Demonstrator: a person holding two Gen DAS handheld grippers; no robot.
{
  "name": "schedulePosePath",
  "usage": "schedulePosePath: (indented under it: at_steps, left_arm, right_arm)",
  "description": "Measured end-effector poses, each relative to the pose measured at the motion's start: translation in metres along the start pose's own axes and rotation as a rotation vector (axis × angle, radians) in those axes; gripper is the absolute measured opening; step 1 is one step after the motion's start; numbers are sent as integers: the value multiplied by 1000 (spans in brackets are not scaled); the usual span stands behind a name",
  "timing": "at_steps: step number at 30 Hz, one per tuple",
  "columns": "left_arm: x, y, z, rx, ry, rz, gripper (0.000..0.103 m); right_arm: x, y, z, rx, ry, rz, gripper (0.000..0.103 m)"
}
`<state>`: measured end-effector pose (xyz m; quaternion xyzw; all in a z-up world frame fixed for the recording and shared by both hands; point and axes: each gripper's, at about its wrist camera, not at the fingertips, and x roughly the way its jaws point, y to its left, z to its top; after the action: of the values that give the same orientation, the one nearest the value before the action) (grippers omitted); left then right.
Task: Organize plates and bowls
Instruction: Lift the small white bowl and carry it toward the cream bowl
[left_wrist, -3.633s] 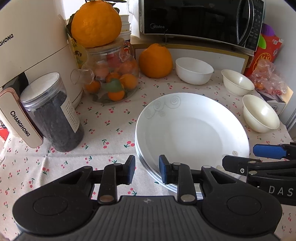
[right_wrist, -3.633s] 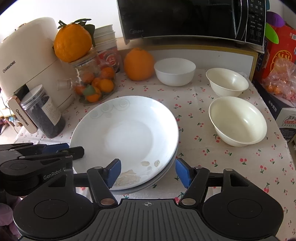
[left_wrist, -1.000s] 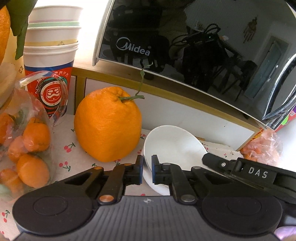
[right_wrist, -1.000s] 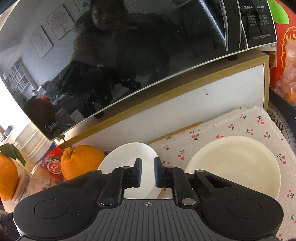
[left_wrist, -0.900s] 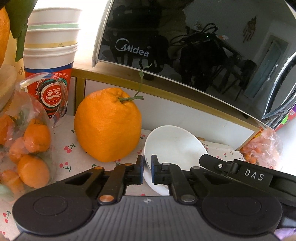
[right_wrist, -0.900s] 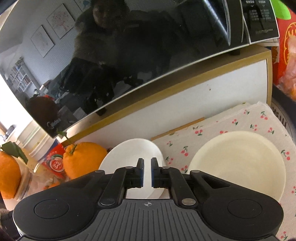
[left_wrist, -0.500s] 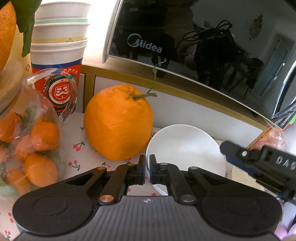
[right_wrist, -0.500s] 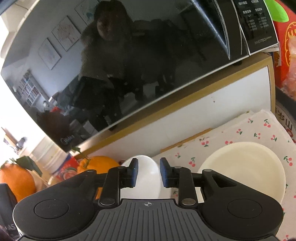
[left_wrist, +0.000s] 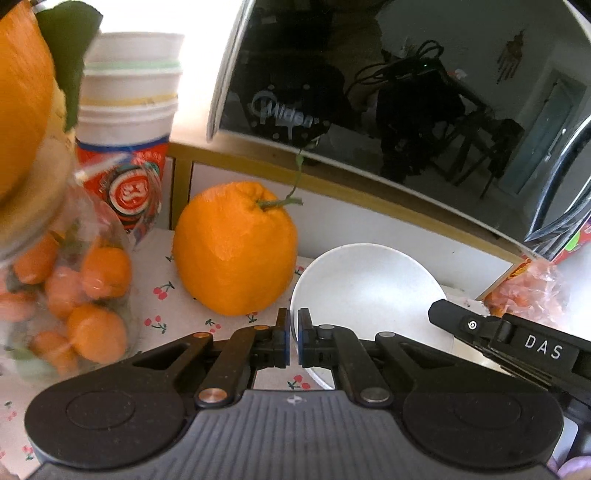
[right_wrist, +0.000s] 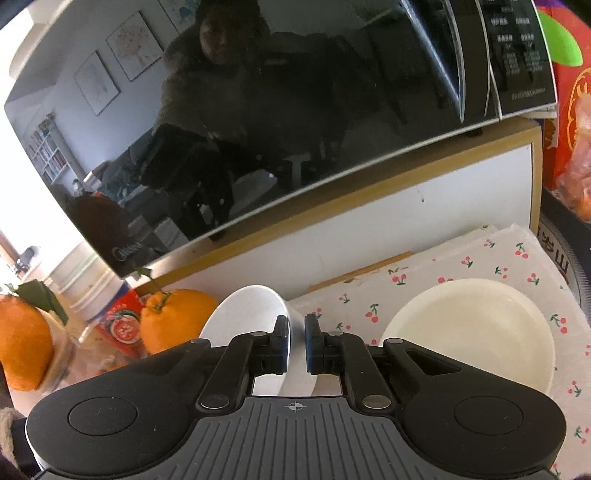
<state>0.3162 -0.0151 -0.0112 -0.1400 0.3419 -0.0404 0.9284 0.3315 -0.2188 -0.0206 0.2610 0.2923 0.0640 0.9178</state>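
A white bowl (left_wrist: 369, 291) stands on the cherry-print cloth under the microwave. My left gripper (left_wrist: 292, 334) is shut on its left rim. My right gripper (right_wrist: 296, 332) straddles the same bowl's (right_wrist: 243, 314) right rim with the jaws nearly closed on it; its body also shows in the left wrist view (left_wrist: 517, 339). A cream bowl (right_wrist: 469, 328) sits on the cloth to the right of the white one, untouched.
A large orange (left_wrist: 234, 251) sits just left of the white bowl. A glass jar of small oranges (left_wrist: 66, 288) and stacked paper cups (left_wrist: 127, 122) stand further left. The black microwave (right_wrist: 280, 110) hangs over the back. A bag of oranges (left_wrist: 532, 291) lies at right.
The right gripper opened briefly, then closed onto the white bowl's right rim. The left gripper stays shut on the left rim; the views shifted, and the bowl looks tilted.
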Motion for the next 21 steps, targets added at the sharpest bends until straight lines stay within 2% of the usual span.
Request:
schedulePosePath:
  at_steps: [12, 21]
  left_arm:
    - [-76, -8, -8, -17, -15, -42, 3]
    - [-117, -17, -41, 8, 17, -62, 4]
  right_arm:
    - [-74, 26, 9, 12, 5, -4, 10]
    - [-133, 28, -20, 22, 27, -17, 10]
